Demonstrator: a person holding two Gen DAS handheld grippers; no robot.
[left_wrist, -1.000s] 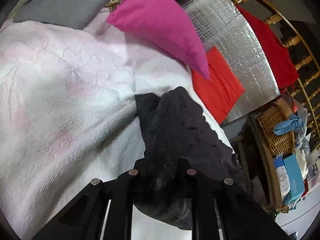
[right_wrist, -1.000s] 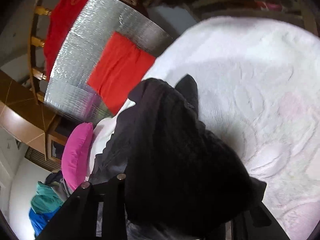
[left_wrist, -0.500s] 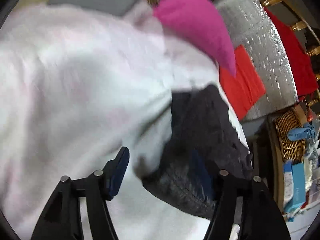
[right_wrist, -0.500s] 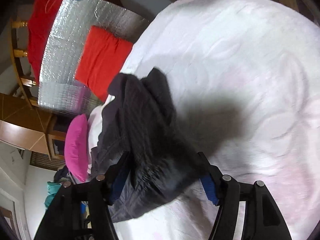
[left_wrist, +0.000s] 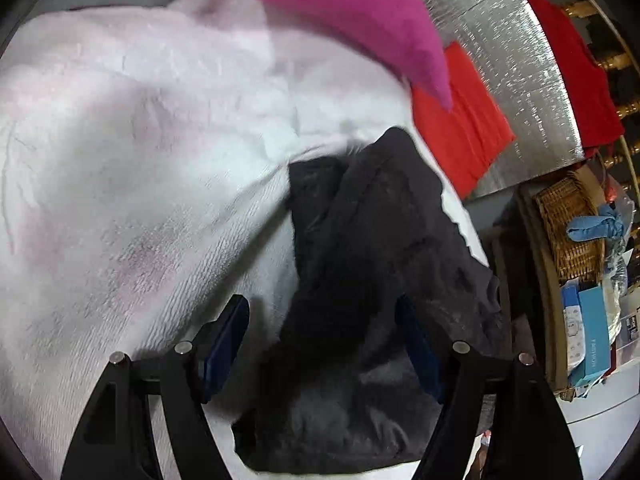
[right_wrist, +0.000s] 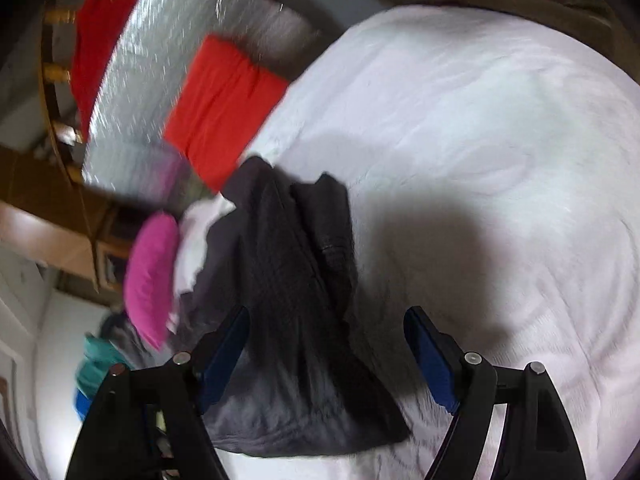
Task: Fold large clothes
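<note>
Both grippers spread wide over a bunched dark garment on the bed

Nearest, the left gripper (left_wrist: 322, 344) and right gripper (right_wrist: 326, 354) stand with jaws wide, gripping nothing; the crumpled dark grey knitted garment (left_wrist: 372, 280) lies between each pair of fingers on the white textured bedspread (right_wrist: 500, 152), its long axis running away toward the far pink cushion (left_wrist: 352, 16). Neither looks nearer. No writing is legible.

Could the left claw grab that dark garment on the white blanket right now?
Probably yes. The left claw stands open with the dark garment bunched right between its fingers, lying on the white blanket. Nothing lies over it; the pink pillow sits farther off.
</note>
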